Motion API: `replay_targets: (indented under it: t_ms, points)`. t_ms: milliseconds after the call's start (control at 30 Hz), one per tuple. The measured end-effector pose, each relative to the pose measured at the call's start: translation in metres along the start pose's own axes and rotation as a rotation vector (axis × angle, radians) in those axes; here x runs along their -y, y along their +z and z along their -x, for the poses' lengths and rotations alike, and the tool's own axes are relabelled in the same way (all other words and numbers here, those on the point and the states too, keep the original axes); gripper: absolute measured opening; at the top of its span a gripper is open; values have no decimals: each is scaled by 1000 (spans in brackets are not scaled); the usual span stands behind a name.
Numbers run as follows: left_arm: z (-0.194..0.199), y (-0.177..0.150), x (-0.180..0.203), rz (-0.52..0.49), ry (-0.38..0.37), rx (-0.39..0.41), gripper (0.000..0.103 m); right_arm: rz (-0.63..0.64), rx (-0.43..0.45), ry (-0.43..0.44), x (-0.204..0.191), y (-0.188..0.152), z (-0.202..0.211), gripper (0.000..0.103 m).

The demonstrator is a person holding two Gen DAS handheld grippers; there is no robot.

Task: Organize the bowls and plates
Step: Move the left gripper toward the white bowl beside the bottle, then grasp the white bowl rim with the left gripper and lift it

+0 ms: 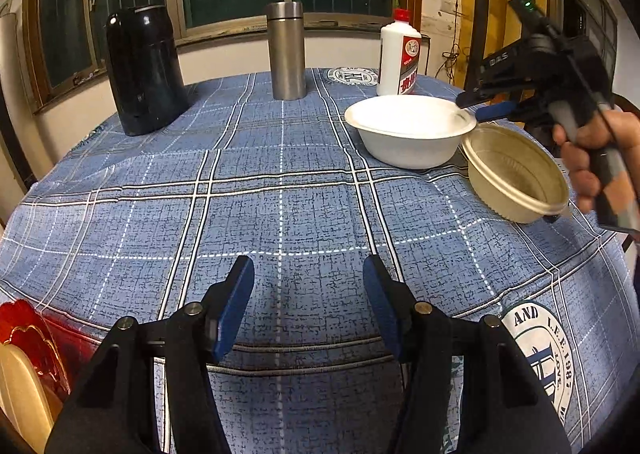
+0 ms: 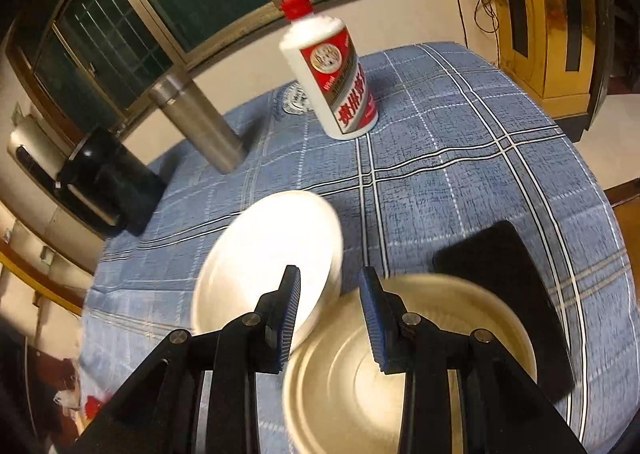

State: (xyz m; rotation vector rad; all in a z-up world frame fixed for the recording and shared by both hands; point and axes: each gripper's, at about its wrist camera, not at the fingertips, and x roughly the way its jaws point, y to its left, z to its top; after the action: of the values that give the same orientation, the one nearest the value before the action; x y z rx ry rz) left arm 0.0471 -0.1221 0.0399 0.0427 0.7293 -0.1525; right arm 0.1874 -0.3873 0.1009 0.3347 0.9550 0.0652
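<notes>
Two bowls side by side on the checked surface [image 1: 280, 194].
Left gripper [image 1: 308, 294] fingers spread, empty; right gripper [image 2: 330, 318] fingers parted above the white bowl [image 1: 410, 130] and tan bowl [image 1: 516, 174].

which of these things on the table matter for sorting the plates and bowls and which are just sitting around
For the job:
white round bowl
beige round bowl
red scalloped plate
cream plate

Just lying about:
black cylindrical jar
steel flask
white red-capped bottle
flat black slab
</notes>
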Motion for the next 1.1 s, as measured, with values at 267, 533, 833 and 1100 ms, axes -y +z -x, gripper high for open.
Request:
replay_targets:
  t_ms: [267,533,833,1100]
  points:
    - [-3,2,-10,49,-13,-17,55,11,-29,9,-13,-4,-11,6]
    - [19,6,-24,119,-19,69,55,40,58,124,-32,-55,69,6]
    - [93,0,-38,153,-131,113,56,80,92,161,-31,-149,145,6]
    - [101,-32,-45,104,-219,-76,56,102,-70,280,-48,-215,126,11]
